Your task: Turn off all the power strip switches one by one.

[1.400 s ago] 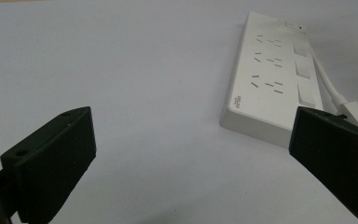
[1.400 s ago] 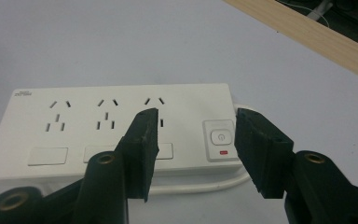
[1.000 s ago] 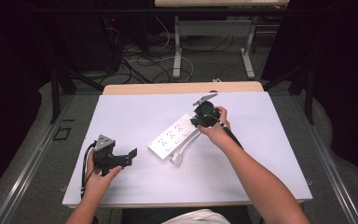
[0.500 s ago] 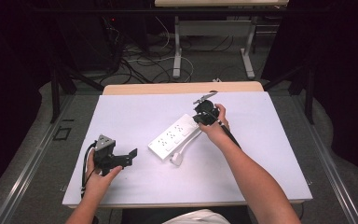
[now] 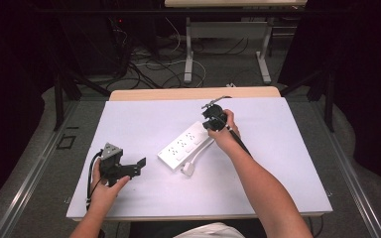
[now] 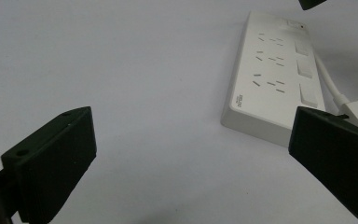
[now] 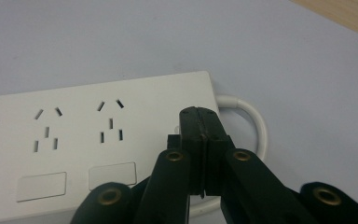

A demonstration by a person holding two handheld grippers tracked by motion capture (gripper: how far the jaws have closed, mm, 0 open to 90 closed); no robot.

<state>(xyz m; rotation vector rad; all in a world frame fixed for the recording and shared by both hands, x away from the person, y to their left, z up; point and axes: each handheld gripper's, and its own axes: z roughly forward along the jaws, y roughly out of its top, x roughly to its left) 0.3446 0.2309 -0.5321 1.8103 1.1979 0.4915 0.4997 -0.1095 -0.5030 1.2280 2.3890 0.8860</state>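
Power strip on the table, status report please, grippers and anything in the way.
Left gripper open, off the strip. Right gripper shut, empty, tips over the white plastic power strip at its cord end. White cord beside it; nothing blocking.

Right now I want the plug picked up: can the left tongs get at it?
Probably yes. The left tongs stand open with bare table between them and the plug, which lies free beside the power strip.

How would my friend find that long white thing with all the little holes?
Look at the pale table. Near its middle a white power strip lies slanted, with its cord looped beside it. It is the flat white bar with rows of slots, and the shut right gripper is at its far end.
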